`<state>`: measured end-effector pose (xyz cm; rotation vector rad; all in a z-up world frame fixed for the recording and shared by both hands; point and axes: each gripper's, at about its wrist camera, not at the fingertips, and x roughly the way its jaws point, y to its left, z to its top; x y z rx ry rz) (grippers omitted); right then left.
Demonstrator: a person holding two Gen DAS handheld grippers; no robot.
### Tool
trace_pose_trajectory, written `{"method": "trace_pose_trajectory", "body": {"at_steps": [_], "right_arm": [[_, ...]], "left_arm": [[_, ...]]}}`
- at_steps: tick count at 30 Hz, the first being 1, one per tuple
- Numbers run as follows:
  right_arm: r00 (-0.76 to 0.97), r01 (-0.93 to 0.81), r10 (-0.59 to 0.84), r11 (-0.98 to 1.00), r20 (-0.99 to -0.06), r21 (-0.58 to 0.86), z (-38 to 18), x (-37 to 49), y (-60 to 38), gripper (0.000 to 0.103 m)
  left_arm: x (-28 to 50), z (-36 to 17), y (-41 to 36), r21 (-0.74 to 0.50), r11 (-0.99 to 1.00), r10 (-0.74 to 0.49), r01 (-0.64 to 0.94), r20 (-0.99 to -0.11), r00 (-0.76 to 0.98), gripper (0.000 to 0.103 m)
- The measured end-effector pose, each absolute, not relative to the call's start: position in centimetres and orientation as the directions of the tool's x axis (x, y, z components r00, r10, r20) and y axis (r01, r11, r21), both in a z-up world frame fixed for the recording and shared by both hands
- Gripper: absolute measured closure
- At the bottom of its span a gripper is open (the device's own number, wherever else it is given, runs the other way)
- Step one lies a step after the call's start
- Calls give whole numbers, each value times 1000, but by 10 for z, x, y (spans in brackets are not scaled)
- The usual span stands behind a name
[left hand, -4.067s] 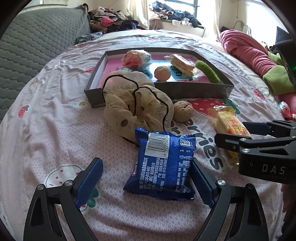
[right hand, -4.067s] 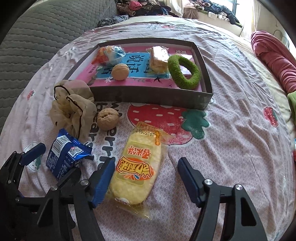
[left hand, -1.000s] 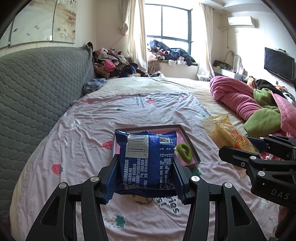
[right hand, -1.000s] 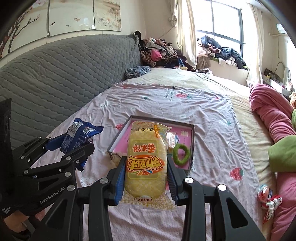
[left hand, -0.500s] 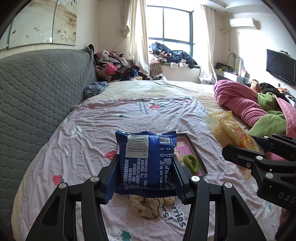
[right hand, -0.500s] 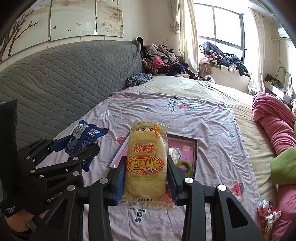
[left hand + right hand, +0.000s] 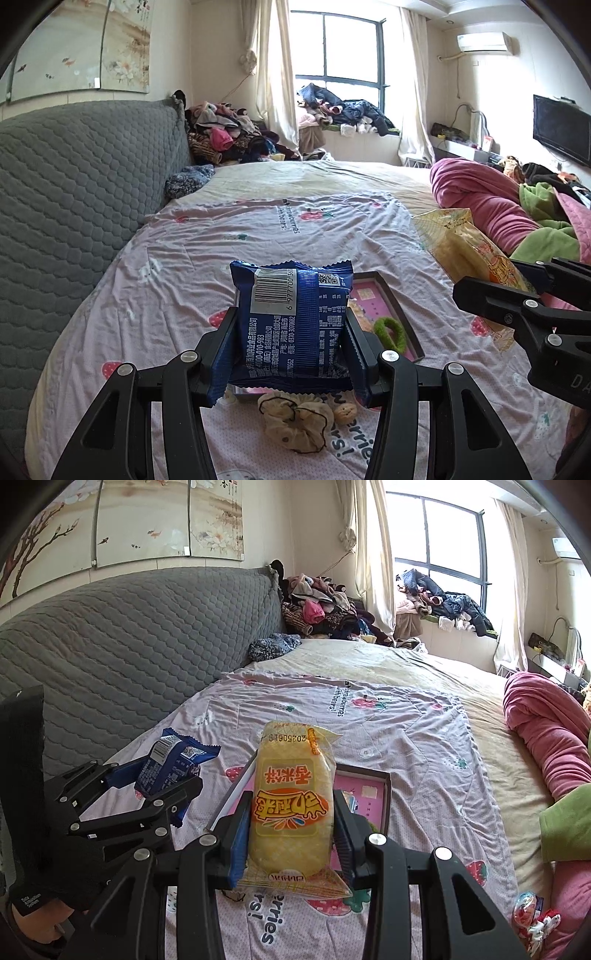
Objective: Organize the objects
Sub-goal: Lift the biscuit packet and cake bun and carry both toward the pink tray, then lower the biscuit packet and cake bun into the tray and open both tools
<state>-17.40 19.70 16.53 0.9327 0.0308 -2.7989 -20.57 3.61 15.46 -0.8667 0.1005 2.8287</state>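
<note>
A: Bed (image 7: pixel 184 295) first, then. What sits on it?

B: Tray (image 7: pixel 400 314) lies at about four o'clock of the left view's middle, mostly hidden behind the blue pack (image 7: pixel 291 321). A green ring (image 7: pixel 389 332) shows inside it; what else it holds I cannot tell from here.

A: And the grippers?

B: Both are clamped on snacks, held up above the sheet. Left gripper (image 7: pixel 291 343) squeezes the blue pack from both sides. Right gripper (image 7: pixel 291 834) pinches the yellow pack (image 7: pixel 291 805) the same way, with the tray showing behind it at three o'clock.

A: So how far along are we?

B: I judge it about midway. Two packs are lifted but not yet in the tray. Loose on the sheet at six o'clock of the left view lie a beige scrunchie (image 7: pixel 295 421) and, just beside it, a walnut (image 7: pixel 345 411).

A: Anything else left out?

B: A small wrapped sweet (image 7: pixel 528 908) lies at five o'clock in the right view, well apart from the tray, by the pink blanket (image 7: pixel 546 716). Whether it counts, I cannot say.
</note>
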Motion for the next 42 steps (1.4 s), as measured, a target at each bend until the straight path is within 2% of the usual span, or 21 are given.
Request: {"method": "trace_pose_trajectory", "body": {"at_steps": [23, 32, 42], "right_arm": [[-803, 197, -185, -980, -567, 41, 164, -215, 201, 63], [-792, 203, -191, -978, -580, 45, 138, -249, 199, 63], [-755, 201, -183, -979, -630, 43, 80, -287, 197, 63]], "left_arm": [[-253, 146, 33, 25, -984, 131, -176, -563, -816, 49], [-286, 106, 32, 26, -983, 132, -183, -594, -793, 49], [-323, 50, 28, 49, -983, 105, -177, -639, -762, 49]]}}
